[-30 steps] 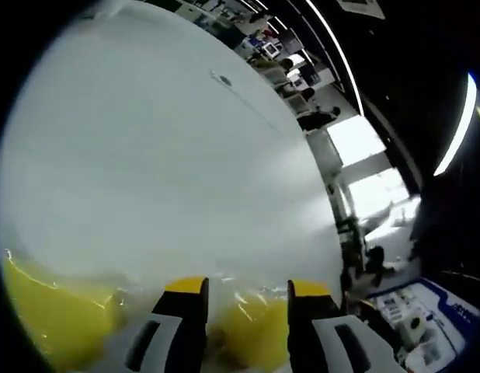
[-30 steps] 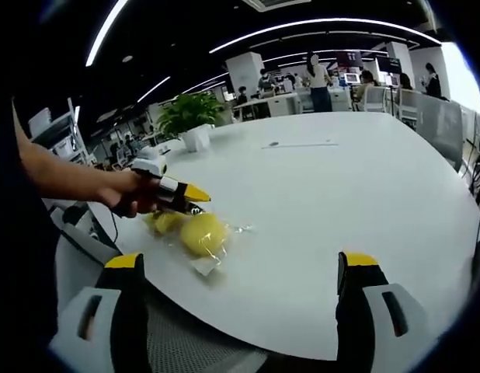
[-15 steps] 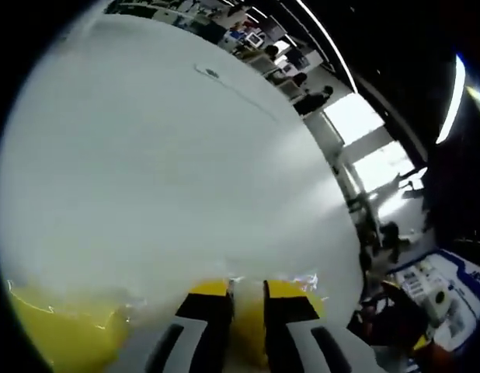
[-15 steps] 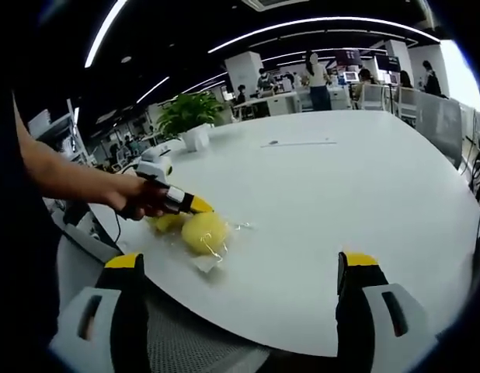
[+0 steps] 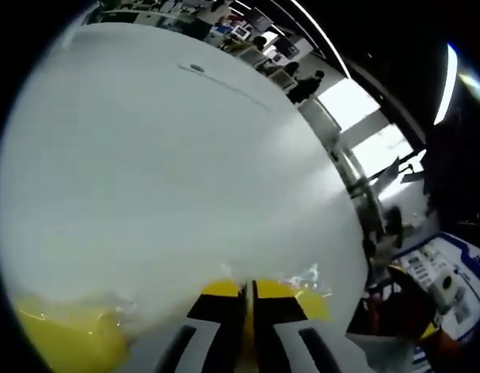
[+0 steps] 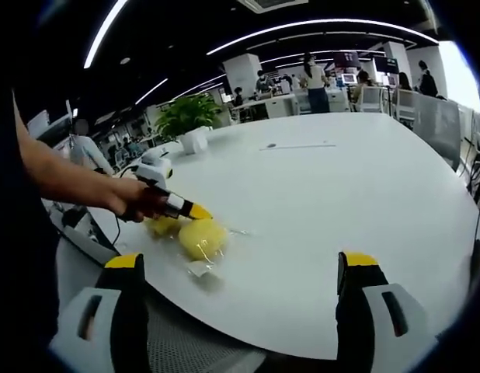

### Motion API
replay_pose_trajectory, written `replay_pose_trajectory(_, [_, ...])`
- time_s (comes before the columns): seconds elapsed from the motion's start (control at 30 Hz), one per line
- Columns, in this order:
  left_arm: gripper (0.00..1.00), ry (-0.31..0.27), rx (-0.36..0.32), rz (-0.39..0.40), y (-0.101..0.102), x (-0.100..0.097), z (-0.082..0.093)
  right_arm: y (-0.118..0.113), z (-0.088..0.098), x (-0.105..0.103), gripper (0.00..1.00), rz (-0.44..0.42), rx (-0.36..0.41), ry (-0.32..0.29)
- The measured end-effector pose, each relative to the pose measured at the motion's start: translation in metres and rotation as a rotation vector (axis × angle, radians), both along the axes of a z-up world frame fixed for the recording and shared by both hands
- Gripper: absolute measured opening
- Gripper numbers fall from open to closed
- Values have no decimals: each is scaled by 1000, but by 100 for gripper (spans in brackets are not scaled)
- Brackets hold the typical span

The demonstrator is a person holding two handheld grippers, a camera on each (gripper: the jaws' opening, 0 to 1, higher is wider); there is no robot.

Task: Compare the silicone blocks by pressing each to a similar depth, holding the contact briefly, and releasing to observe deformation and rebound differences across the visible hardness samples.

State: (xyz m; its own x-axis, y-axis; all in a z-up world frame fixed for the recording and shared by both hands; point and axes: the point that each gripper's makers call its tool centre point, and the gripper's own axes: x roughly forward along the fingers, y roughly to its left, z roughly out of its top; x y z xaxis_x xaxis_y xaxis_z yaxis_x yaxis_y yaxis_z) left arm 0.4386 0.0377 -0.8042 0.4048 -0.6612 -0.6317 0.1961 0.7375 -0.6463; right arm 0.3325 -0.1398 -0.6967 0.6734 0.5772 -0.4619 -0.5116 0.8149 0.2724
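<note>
Left gripper (image 5: pixel 248 291) clenched, tips at the bagged yellow silicone blocks (image 6: pixel 201 237) near the white table (image 6: pixel 341 202) front-left edge; right gripper (image 6: pixel 240 268) released, well apart; potted plant (image 6: pixel 189 116) at far-left edge.

Two yellow silicone blocks (image 6: pixel 201 237) in clear wrap lie on the white table (image 6: pixel 341 202), near yellow-tipped grippers and a green plant (image 6: pixel 186 113)
</note>
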Motion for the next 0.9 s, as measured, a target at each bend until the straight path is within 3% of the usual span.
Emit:
replay_pose_trajectory(0.2, [1, -14, 11, -4, 1, 0, -1, 0, -2, -2, 97, -2, 2, 7])
replay_pose_trajectory(0.3, [0, 61, -73, 83, 1, 0, 4, 1, -3, -3, 96, 0, 3, 9])
replay_pose_trajectory(0.6, [0, -42, -106, 38, -3, 0, 25, 3, -6, 3, 97, 10, 7, 12])
replay_pose_trajectory(0.63, [0, -19, -146, 71, -4, 2, 29, 4, -5, 3, 96, 13, 6, 13])
replay_pose_trajectory(0.83, [0, -35, -154, 80, 0, 5, 31, 7, -4, 6, 97, 21, 11, 12])
replay_pose_trajectory(0.9, [0, -90, -142, 59, 1, 8, 32, 7, -6, 7, 97, 24, 11, 17])
